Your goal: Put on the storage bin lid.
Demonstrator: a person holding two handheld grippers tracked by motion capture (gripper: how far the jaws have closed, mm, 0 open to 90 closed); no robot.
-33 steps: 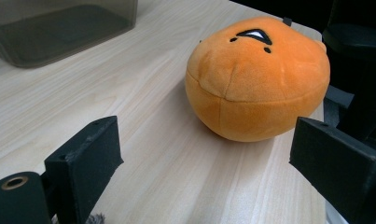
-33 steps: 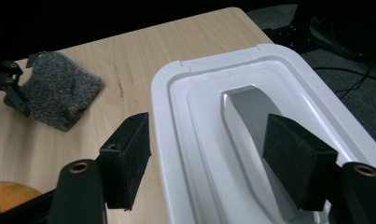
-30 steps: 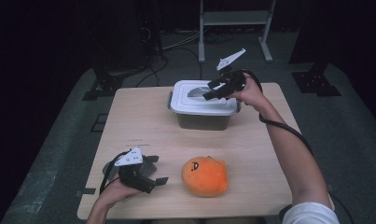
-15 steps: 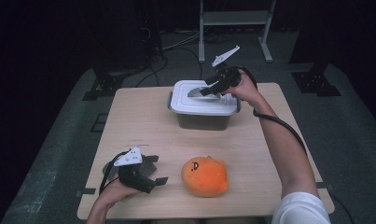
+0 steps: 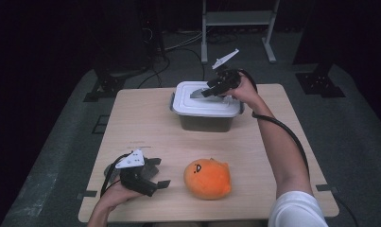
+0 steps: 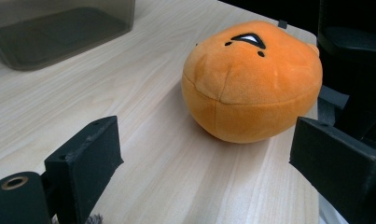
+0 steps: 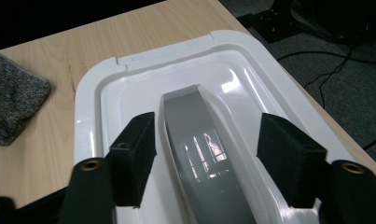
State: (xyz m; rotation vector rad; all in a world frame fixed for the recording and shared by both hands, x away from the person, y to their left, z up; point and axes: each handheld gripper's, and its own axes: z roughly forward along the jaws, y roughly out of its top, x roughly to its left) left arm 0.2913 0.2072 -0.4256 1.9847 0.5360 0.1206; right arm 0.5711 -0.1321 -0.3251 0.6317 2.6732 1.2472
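The right gripper (image 7: 204, 156) is held over the lid (image 5: 206, 99) of the box (image 5: 204, 122) at the far middle of the desk (image 5: 145, 123). Its fingers (image 7: 133, 154) have just been closing and now straddle the grey handle (image 7: 199, 154), still partly open, with a gap seen on each side and nothing gripped. The handle is judged the weak point: it is glossy, smooth and arched, so pads closed too high or off-centre could slide off it. If the lid is clipped tight, the whole box could be dragged or tipped when a lift is tried. The lid is white, shiny plastic with a raised rim and a sunken centre, seated on a dark translucent tub. The left gripper (image 6: 199, 172) rests wide open and empty near the front edge, just beside an orange plush (image 5: 208, 178).
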